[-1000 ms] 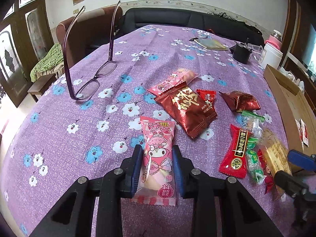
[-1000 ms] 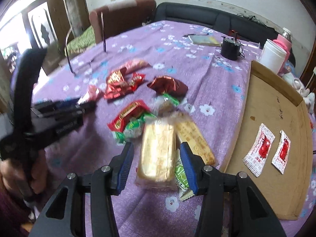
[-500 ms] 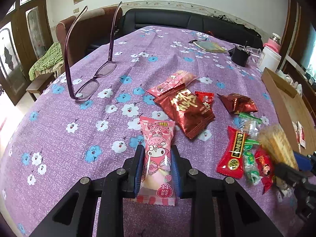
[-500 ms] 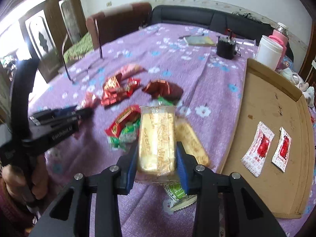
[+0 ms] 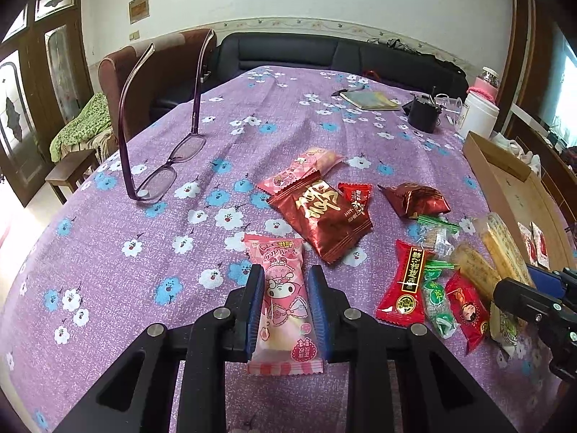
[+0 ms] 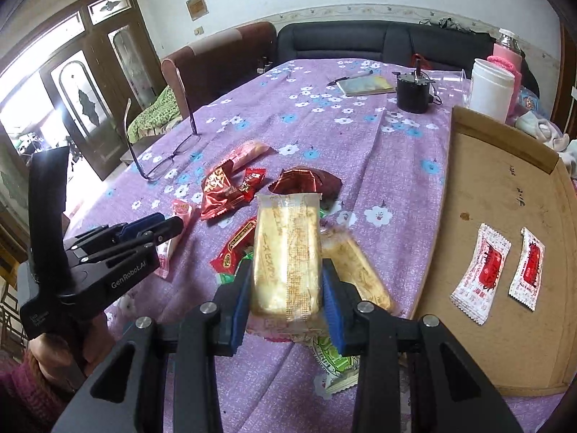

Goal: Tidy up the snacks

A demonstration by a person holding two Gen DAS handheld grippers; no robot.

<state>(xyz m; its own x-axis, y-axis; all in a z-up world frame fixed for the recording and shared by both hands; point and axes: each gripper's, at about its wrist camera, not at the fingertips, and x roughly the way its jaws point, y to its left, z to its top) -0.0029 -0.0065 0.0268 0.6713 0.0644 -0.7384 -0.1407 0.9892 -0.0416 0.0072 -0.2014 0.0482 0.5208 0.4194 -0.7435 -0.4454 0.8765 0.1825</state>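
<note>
My left gripper (image 5: 285, 310) is shut on a pink cartoon snack pack (image 5: 283, 299) that lies on the purple flowered tablecloth (image 5: 108, 252). My right gripper (image 6: 286, 288) is shut on a clear-wrapped golden cracker pack (image 6: 286, 249) and holds it lifted above the table. A second cracker pack (image 6: 355, 270) lies just beneath it. Several red, dark red and green snack packs (image 5: 321, 213) lie loose mid-table. A wooden tray (image 6: 505, 187) at the right holds two white-and-red sachets (image 6: 481, 274).
Purple glasses (image 5: 162, 166) stand at the left. A notebook (image 5: 369, 99), a black cup (image 5: 423, 113) and a white jar (image 5: 478, 115) sit at the far right. A green-white pack (image 6: 335, 361) lies under my right gripper. Sofas stand beyond the table.
My left gripper closed on the pink pack. My right gripper closed on the golden cracker pack and lifted it off the table.
</note>
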